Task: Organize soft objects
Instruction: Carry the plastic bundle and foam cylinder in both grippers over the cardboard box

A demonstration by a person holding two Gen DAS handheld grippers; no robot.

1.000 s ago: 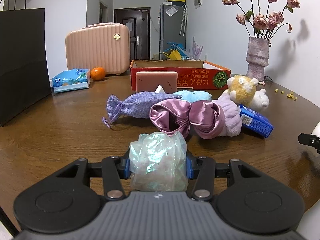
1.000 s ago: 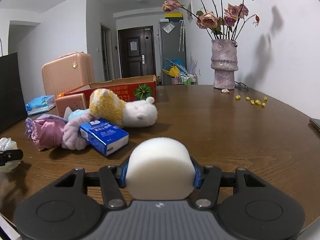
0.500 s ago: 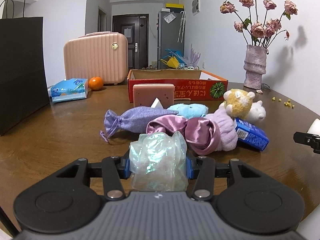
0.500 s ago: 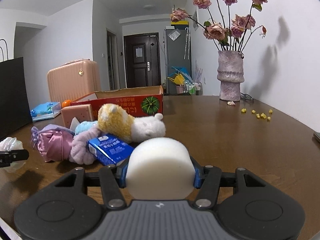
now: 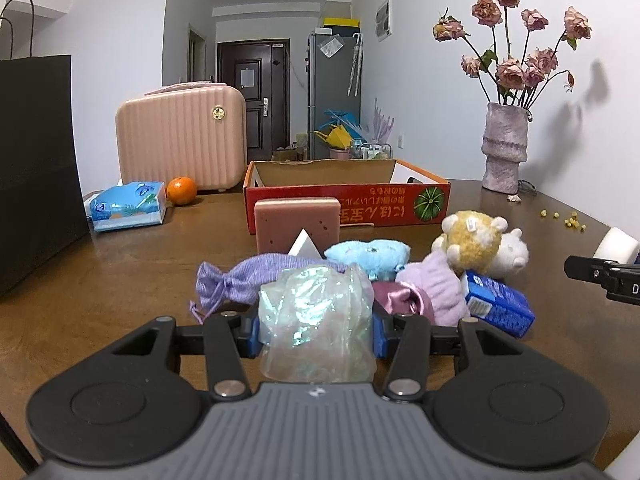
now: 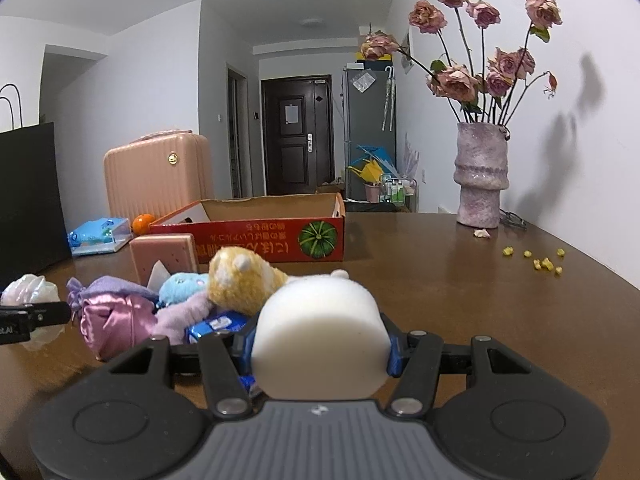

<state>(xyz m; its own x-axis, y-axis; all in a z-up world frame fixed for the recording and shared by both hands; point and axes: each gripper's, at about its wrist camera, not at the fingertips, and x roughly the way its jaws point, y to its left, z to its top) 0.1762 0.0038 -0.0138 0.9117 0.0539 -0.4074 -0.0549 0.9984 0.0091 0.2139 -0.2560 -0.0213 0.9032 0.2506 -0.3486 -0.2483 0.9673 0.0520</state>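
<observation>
Obstacles: heap of soft toys and pouches (image 5: 400,280) mid-table, pink block (image 5: 297,224) upright just behind it before the open red carton (image 5: 348,204), vase (image 6: 482,184) far right; free passage: bare wooden table (image 6: 460,300) right of the heap.

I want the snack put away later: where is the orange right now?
In the left wrist view, the orange sits far left on the table, between the tissue pack and the pink suitcase.
</observation>
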